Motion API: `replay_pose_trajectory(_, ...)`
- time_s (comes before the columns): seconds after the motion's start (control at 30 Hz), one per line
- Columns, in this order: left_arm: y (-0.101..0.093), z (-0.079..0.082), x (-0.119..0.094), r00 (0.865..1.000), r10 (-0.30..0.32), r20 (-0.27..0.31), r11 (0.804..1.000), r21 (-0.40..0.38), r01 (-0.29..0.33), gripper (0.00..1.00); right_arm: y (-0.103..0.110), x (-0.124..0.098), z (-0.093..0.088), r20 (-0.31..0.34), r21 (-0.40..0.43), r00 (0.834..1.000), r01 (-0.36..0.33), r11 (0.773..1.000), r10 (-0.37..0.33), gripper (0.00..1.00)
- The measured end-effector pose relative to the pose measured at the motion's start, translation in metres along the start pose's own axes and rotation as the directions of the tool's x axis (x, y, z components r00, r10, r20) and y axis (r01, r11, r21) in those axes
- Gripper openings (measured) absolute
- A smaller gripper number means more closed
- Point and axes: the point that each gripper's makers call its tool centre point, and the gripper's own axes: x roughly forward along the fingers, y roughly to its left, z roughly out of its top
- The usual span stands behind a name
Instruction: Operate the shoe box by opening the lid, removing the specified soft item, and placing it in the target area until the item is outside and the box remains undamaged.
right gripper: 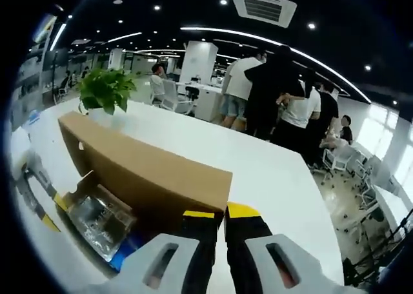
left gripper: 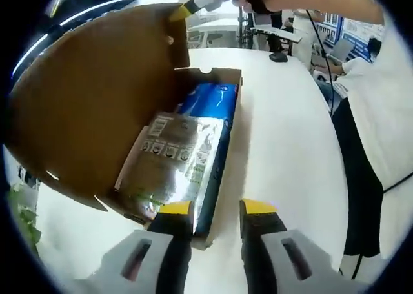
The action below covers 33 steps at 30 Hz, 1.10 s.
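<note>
Shoebox (left gripper: 219,171) of brown cardboard lies on the white tabletop (left gripper: 284,146) with its lid (left gripper: 90,107) swung up, and inside it a clear-wrapped soft packet (left gripper: 174,162) rests on a blue item (left gripper: 210,100). Left gripper (left gripper: 216,210) hovers at the box's near end, jaws parted and holding nothing. Right gripper (right gripper: 215,215) has its yellow-tipped jaws closed on the raised lid's upper edge; a potted plant (right gripper: 106,91) stands on the tabletop beyond, and people (right gripper: 271,94) stand further back.
</note>
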Motion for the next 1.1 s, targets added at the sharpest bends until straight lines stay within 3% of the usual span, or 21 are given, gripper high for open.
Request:
replay_pose_trajectory(0.1,-0.003,-0.005,0.002,1.000,-0.010,-0.027,1.000,-0.007,0.009,0.05,-0.001,0.002,0.001,-0.011,-0.004,1.000,-0.007,1.000,0.007,0.00)
replay_pose_trajectory(0.13,-0.002,-0.007,0.002,0.999,-0.003,-0.035,1.000,-0.008,0.003,0.04,-0.001,0.002,0.002,-0.019,-0.001,1.000,-0.010,1.000,0.010,0.00)
replay_pose_trajectory(0.47,-0.002,-0.008,0.005,0.998,-0.033,-0.049,0.999,0.013,0.034,0.02,-0.001,0.002,0.001,-0.025,0.003,1.000,0.001,1.000,-0.001,0.00)
replay_pose_trajectory(0.63,-0.002,-0.008,0.006,0.996,-0.042,-0.074,0.999,-0.032,0.040,0.02,-0.002,0.001,0.000,-0.050,0.073,0.998,-0.028,0.997,0.032,0.00)
replay_pose_trajectory(0.83,-0.003,-0.010,0.006,0.994,-0.086,-0.072,0.996,-0.002,0.086,0.02,0.001,0.000,0.000,-0.062,0.038,0.998,-0.017,0.999,0.019,0.00)
replay_pose_trajectory(0.87,-0.004,-0.011,0.006,0.993,-0.095,-0.071,0.995,-0.018,0.094,0.01,0.000,0.000,0.000,-0.062,0.043,0.998,-0.014,0.999,0.017,0.00)
replay_pose_trajectory(0.93,-0.005,-0.012,0.005,0.991,-0.105,-0.078,0.988,-0.123,0.095,0.01,0.000,0.001,-0.001,-0.063,0.047,0.998,-0.017,0.999,0.020,0.00)
replay_pose_trajectory(1.0,-0.003,-0.011,0.007,0.989,-0.123,-0.082,0.991,-0.060,0.118,0.01,0.000,0.001,0.000,-0.066,0.048,0.997,-0.023,0.999,0.026,0.00)
replay_pose_trajectory(1.03,-0.004,-0.011,0.007,0.990,-0.113,-0.082,0.991,-0.074,0.107,0.01,0.000,0.001,0.000,-0.069,0.046,0.997,-0.023,0.999,0.026,0.00)
replay_pose_trajectory(1.1,-0.004,-0.013,0.011,0.990,-0.101,-0.102,0.992,0.071,0.108,0.01,0.000,0.003,0.001,-0.074,0.034,0.997,-0.024,0.999,0.026,0.00)
